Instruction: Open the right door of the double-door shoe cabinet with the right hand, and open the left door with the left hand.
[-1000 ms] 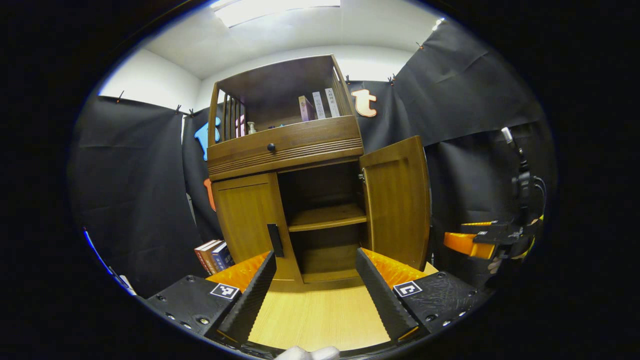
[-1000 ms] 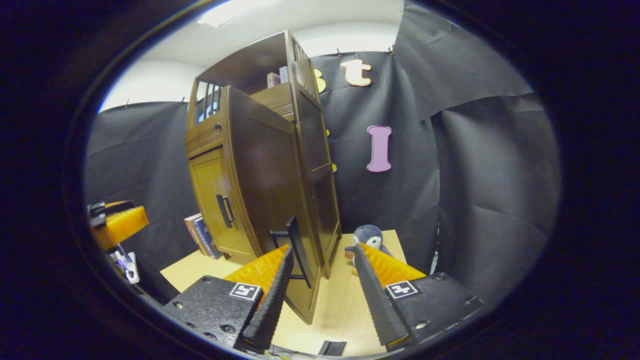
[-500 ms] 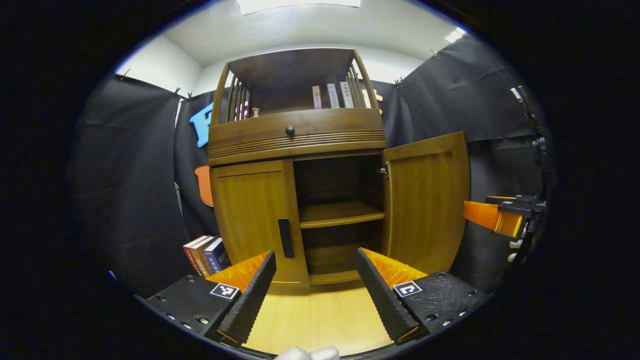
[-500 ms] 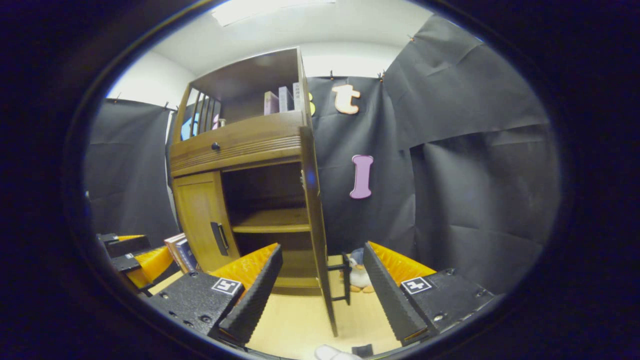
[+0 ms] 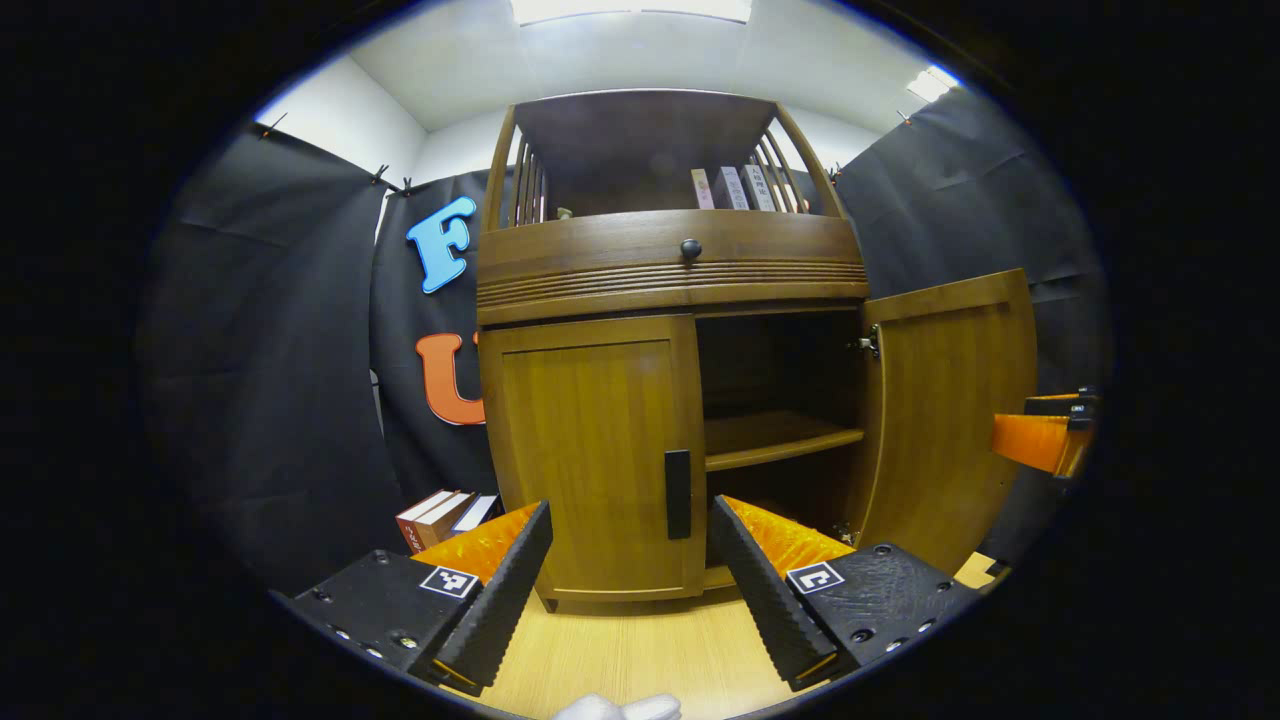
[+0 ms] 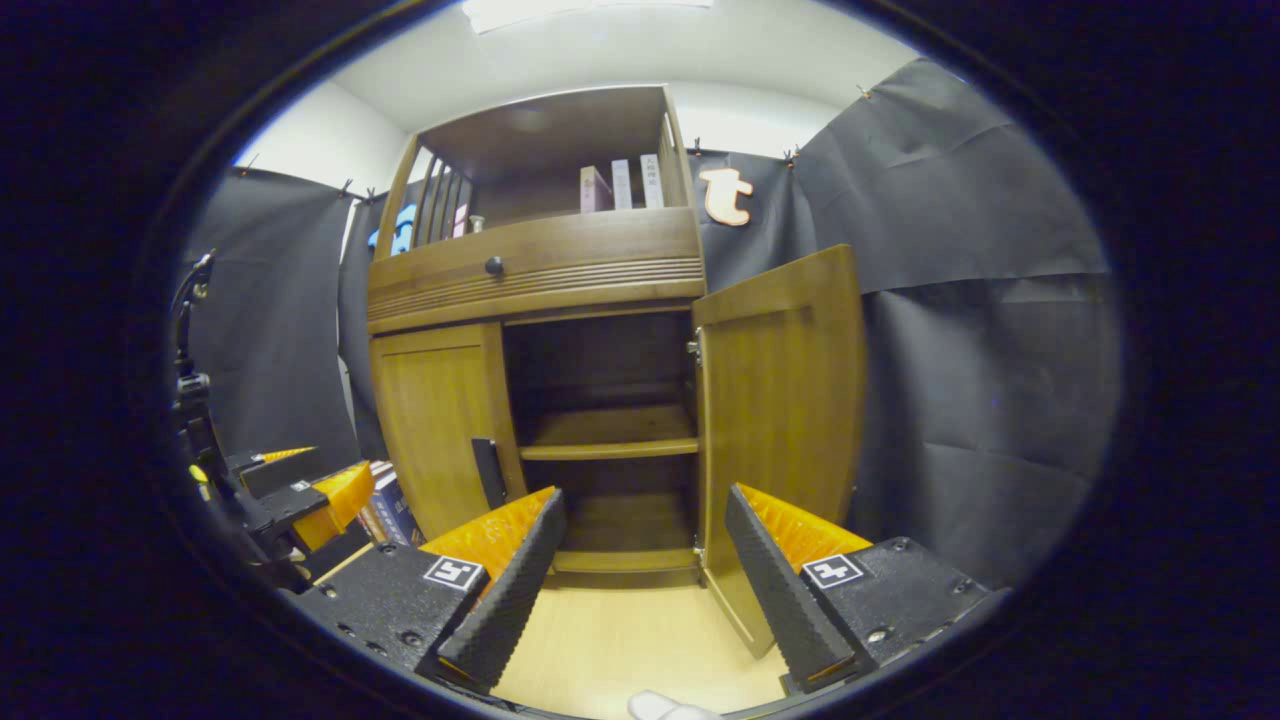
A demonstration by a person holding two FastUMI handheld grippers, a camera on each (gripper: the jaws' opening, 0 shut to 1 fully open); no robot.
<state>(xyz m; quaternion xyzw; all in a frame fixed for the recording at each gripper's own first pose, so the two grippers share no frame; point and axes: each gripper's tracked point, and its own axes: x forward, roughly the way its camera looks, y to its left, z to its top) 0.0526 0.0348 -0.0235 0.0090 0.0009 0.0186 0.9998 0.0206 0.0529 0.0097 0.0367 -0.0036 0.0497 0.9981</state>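
A brown wooden shoe cabinet stands on a light wooden floor. Its right door is swung wide open, baring an inner shelf. Its left door is closed, with a dark vertical handle at its right edge. My left gripper is open just in front of that handle, apart from it. In the right gripper view the cabinet faces me with its right door open and the left door closed. My right gripper is open and holds nothing. The left gripper shows at the left there.
Several books lean on the floor left of the cabinet. More books stand on the cabinet's top shelf, above a drawer with a round knob. The right gripper shows past the open door's edge.
My left gripper has shifted left and closer, bringing the left door's handle between its fingers' line. My right gripper has let go of the right door, backed off and turned to face the cabinet's front.
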